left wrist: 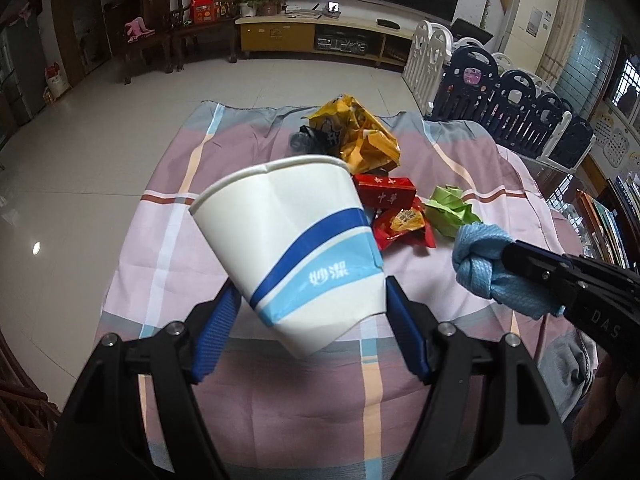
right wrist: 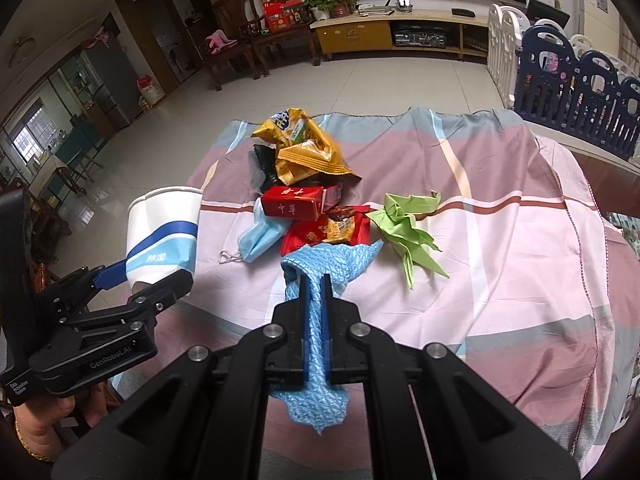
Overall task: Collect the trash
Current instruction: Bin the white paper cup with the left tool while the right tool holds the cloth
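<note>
Left of the trash pile [right wrist: 308, 196], the left tool [left wrist: 308, 304] grips a paper cup [left wrist: 296, 240] by its base, mouth tilted up — likely the collector. Right tool [right wrist: 316, 280] is clamped on a blue cloth [right wrist: 332, 260] just near side of the pile. Green paper [right wrist: 404, 224] lies right of it — nothing blocks either on the worktop [right wrist: 500, 260].
</note>
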### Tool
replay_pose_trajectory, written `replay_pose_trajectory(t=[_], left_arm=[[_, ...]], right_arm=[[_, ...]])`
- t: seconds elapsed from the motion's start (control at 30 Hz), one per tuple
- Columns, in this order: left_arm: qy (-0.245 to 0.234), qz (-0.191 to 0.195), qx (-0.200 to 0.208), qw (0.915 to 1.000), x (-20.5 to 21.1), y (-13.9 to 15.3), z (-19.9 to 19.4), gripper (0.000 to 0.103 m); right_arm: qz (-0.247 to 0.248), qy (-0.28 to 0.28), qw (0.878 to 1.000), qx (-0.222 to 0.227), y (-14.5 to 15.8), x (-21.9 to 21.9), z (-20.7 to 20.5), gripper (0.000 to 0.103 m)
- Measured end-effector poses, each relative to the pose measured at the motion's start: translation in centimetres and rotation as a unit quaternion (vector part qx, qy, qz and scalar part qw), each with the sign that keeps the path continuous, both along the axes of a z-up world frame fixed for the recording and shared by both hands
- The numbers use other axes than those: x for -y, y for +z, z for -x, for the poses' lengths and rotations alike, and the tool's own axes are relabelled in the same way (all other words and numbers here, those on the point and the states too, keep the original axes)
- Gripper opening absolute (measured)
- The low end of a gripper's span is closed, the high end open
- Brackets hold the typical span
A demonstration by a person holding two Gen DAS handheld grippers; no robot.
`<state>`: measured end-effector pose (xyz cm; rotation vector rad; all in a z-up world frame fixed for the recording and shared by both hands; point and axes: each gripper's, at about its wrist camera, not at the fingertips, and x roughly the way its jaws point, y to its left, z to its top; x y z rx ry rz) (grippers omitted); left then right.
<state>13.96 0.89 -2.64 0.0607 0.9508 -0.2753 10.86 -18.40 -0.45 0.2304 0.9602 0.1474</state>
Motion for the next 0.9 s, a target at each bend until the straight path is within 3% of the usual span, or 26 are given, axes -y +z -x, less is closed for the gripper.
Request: replay_pose_trajectory(t=[0.6, 0.7, 0.77, 0.83, 0.9], left_arm=[[-0.004, -0.005, -0.002, 1.0, -0.2, -0.3, -0.1, 0.073], [0.029, 0.0, 0.0, 0.9996, -2.5, 0.1, -1.2, 0.073], [0.076, 0.016, -0.004, 0.9969, -5.9, 0.5, -2.7, 0.073], [0.138, 0.03, -0.011, 0.9899, -10.0, 0.7, -4.1, 0.073], [0.207, 0.047, -0.031, 0.9768, -14.9, 0.1, -5.4, 0.073]], right_arm=[[0.0, -0.002, 1.0, 0.0, 0.0, 0.1, 0.0, 0.005], [-0.004, -0.002, 1.0, 0.0, -0.1, 0.1, -0.1, 0.005], [-0.005, 0.0, 1.0, 0.002, -0.1, 0.0, -0.1, 0.005], [-0.012, 0.004, 1.0, 0.006, -0.2, -0.2, -0.2, 0.005], [-0.017, 0.009, 1.0, 0.006, -0.3, -0.5, -0.3, 0.005]])
